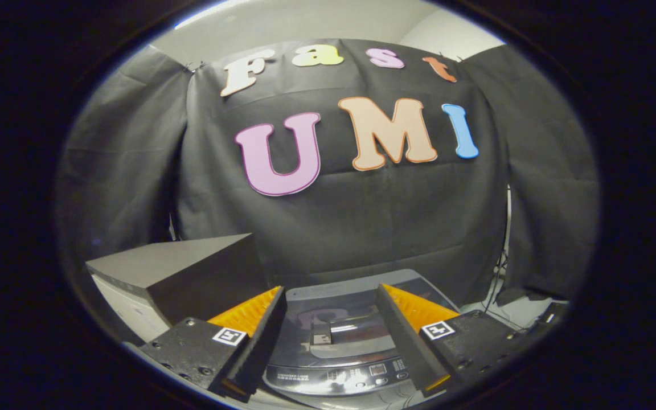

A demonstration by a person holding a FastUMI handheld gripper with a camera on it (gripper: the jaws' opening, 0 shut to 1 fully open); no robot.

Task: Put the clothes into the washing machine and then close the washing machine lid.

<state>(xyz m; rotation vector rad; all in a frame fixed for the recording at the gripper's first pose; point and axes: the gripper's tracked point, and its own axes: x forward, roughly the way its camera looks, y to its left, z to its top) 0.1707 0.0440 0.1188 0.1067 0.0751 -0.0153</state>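
Note:
A grey top-loading washing machine sits below and just ahead of my gripper. Its glossy lid lies flat and shut, with a small handle near its middle and a control panel along the near edge. My fingers stand wide apart and nothing is between them; the lid shows through the gap. No clothes are in sight.
A dark cloth-covered box stands on a white unit to the left of the machine, close to my left finger. Black cloth hangs behind the machine. Cables and a white floor patch lie to the right.

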